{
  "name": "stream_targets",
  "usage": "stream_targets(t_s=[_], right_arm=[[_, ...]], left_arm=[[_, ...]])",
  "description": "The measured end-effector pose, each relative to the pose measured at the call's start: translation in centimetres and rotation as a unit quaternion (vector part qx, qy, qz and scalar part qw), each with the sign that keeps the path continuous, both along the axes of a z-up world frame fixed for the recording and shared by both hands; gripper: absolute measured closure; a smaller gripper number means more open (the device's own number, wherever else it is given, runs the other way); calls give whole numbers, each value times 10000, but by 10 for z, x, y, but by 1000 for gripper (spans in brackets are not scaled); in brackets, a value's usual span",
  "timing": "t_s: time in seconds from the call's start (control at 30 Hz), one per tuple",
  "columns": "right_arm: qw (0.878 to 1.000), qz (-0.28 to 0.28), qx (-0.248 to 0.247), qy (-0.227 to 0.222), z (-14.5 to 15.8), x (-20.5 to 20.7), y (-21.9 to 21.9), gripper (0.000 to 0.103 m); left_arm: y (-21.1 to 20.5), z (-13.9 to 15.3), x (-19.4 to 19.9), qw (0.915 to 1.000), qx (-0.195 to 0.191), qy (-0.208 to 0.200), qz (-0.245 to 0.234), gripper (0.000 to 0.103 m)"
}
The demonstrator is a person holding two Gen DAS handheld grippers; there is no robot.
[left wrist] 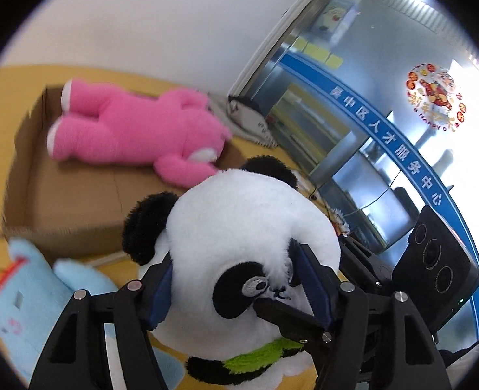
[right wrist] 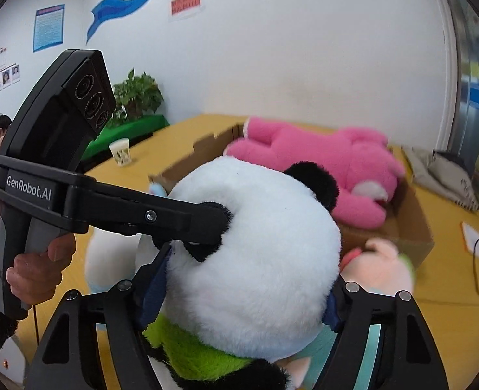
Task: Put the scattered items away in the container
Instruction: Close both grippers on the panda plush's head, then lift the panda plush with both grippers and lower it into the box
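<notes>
panda plush, two-handed carry toward cardboard box

item: panda plush (left wrist: pixel 249 227), head clamped from both sides by left gripper (left wrist: pixel 236 289) and right gripper (right wrist: pixel 239 289), jaws partly closed into the fur. cardboard box (left wrist: pixel 73 201) lies ahead, beyond the head, pink bear (left wrist: pixel 135 130) inside. right view alone shows the person's hand (right wrist: pixel 38 269) and pink pig plush (right wrist: pixel 382 266).

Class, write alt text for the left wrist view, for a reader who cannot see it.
Both grippers clamp a panda plush by its head: the left gripper from below, the right gripper from the right. Behind it, a pink plush lies in a cardboard box; a blue plush lies outside.
</notes>
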State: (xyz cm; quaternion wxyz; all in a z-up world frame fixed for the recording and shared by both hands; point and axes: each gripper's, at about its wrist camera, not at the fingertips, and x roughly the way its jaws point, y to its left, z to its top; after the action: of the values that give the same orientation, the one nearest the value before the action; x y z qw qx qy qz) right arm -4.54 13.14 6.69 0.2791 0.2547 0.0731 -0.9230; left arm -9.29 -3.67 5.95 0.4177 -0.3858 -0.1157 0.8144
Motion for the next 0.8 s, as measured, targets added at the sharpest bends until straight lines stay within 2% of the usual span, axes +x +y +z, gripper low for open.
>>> stream_targets(t_s=[0.13, 0.27, 0.4, 0.47, 0.57, 0.67, 0.8], right_arm=[[9989, 17, -147, 454, 52, -3, -3, 22], [9942, 118, -190, 1056, 112, -13, -16, 22], [9869, 272, -338, 1555, 161, -27, -33, 23], [9838, 337, -396, 1714, 174, -37, -42, 23], [9800, 426, -534, 1871, 178, -55, -58, 23], [9754, 389, -533, 2102, 162, -73, -77, 23], [9815, 443, -904, 1629, 117, -127, -92, 23]], left_arm=[[-1, 63, -5, 9975, -153, 676, 115, 35], [-11, 132, -11, 9893, -180, 1420, 268, 36], [-22, 170, -22, 9823, -230, 1798, 481, 36], [-28, 178, -33, 9800, -281, 1866, 640, 36], [-39, 180, -52, 9786, -389, 1861, 794, 36], [-48, 163, -80, 9797, -551, 1684, 942, 36], [-49, 118, -126, 9823, -862, 1222, 1129, 36]])
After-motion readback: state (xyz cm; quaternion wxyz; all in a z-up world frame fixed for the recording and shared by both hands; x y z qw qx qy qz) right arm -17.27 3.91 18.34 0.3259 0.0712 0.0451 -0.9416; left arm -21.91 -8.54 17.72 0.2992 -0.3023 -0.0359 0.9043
